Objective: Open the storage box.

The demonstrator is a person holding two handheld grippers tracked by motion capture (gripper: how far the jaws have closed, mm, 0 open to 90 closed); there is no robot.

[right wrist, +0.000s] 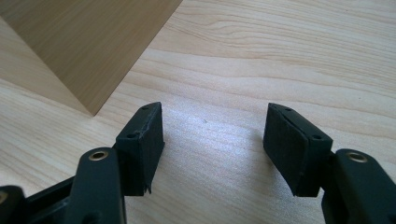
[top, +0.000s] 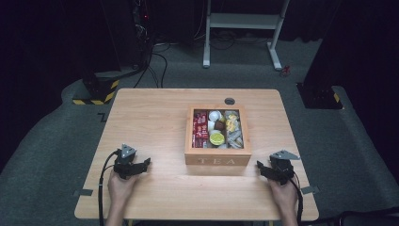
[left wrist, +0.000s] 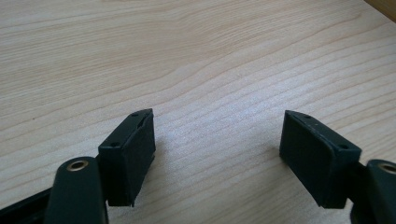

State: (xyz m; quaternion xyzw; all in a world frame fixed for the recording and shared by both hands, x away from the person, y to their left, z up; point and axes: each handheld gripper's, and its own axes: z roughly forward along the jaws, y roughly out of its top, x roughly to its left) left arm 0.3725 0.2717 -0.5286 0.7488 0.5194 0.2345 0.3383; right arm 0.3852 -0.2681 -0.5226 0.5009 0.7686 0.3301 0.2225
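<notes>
A wooden tea box point(top: 217, 159) marked TEA stands open at the middle of the table, holding red packets point(top: 200, 128), white cups and a yellow-lidded cup point(top: 217, 138). My left gripper point(top: 147, 163) rests on the table to the box's left, jaws open with only bare wood between them point(left wrist: 217, 140). On the other side of the box my right gripper point(top: 259, 165) lies low on the table, also open and empty point(right wrist: 214, 133). The box's corner point(right wrist: 88, 51) rises at the upper left of the right gripper view.
The light wooden table point(top: 155, 113) has a dark round grommet point(top: 229, 100) behind the box. Beyond the table lie a grey floor, cables, a white frame stand point(top: 242, 28) and a base with yellow-black striping point(top: 96, 92).
</notes>
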